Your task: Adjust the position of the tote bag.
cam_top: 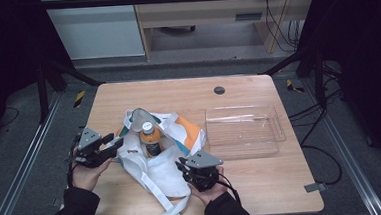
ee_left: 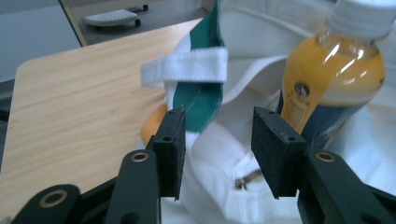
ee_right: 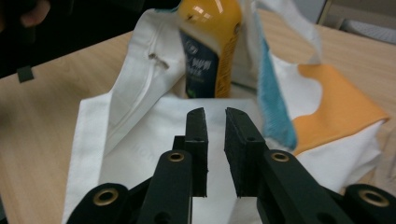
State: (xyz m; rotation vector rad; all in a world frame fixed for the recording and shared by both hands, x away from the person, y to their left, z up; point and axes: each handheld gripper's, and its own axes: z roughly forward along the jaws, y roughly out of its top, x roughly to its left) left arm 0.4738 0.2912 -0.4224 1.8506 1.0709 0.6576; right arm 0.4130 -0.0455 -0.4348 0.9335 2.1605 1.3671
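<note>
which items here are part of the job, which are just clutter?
In play:
- tote bag, white with orange and green panels
- orange drink bottle, upright in the bag's mouth
- left tongs, open at the bag's edge
- right tongs, slightly apart, over the bag's white cloth

Lying about:
- clear plastic tray, right of the bag
- table

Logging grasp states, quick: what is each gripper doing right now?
Left gripper: open, jaws wide apart at the tote bag's edge, holding nothing.
Right gripper: nearly closed, a narrow gap between its jaws, holding nothing, above the bag's white cloth.
</note>
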